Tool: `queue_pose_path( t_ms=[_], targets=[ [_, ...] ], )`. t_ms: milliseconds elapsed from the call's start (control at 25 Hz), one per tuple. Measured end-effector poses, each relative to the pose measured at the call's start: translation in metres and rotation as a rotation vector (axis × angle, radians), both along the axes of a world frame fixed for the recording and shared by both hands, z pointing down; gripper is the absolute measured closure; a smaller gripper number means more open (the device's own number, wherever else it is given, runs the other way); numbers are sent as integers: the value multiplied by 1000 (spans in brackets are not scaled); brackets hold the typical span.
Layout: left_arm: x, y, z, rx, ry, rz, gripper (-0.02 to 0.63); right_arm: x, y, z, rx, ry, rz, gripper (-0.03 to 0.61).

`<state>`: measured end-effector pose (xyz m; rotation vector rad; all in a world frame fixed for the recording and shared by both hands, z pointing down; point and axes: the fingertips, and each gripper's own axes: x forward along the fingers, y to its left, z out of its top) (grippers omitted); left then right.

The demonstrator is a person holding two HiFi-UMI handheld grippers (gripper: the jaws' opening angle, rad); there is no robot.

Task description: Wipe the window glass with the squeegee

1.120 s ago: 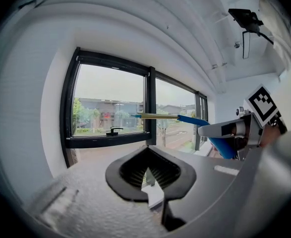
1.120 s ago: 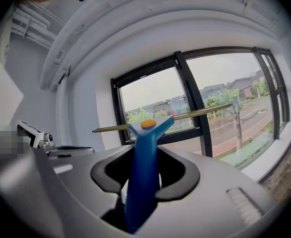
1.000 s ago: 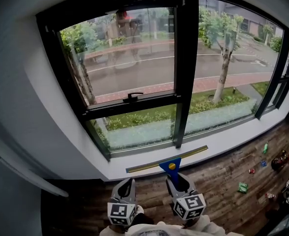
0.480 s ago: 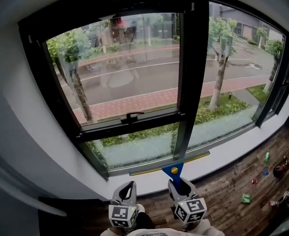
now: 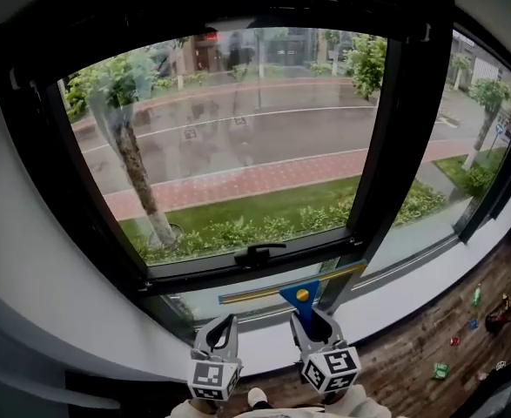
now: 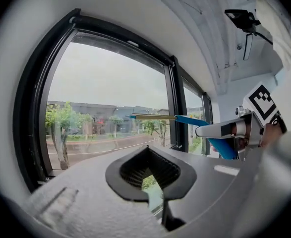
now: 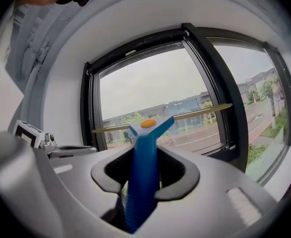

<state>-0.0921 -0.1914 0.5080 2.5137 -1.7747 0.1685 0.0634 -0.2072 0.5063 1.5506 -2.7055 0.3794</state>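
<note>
The squeegee [image 5: 300, 295] has a blue handle with an orange dot and a long brass-coloured blade. My right gripper [image 5: 306, 320] is shut on the handle and holds it upright. In the head view the blade lies across the lower pane, just below the black crossbar and its window handle [image 5: 259, 253]. The big upper glass [image 5: 238, 138] shows trees and a road. In the right gripper view the squeegee [image 7: 143, 167] rises between the jaws. My left gripper [image 5: 223, 326] hangs beside it, shut with nothing in it, and sees the squeegee [image 6: 187, 119] to its right.
A thick black mullion [image 5: 384, 155] separates this window from a second pane on the right. A white sill [image 5: 394, 307] runs below. On the wooden floor at the lower right lie small toys [image 5: 440, 370]. White wall borders the frame on the left.
The view has drawn closer to the window and shifted left. The squeegee has risen from sill level to the lower pane under the crossbar. Both grippers keep their hold and spacing.
</note>
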Motion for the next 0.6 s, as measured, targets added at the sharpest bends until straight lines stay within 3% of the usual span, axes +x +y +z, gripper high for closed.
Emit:
queue_pose_path(
  t_ms=[320,600],
  targets=[
    [-15,-70,-16,-1,32,-27,612,-9,-73,-17,23,10,3,442],
    [10,-122,-81,103,30,-30,612,3,-136,-74,137,-8,-31,442]
  ],
)
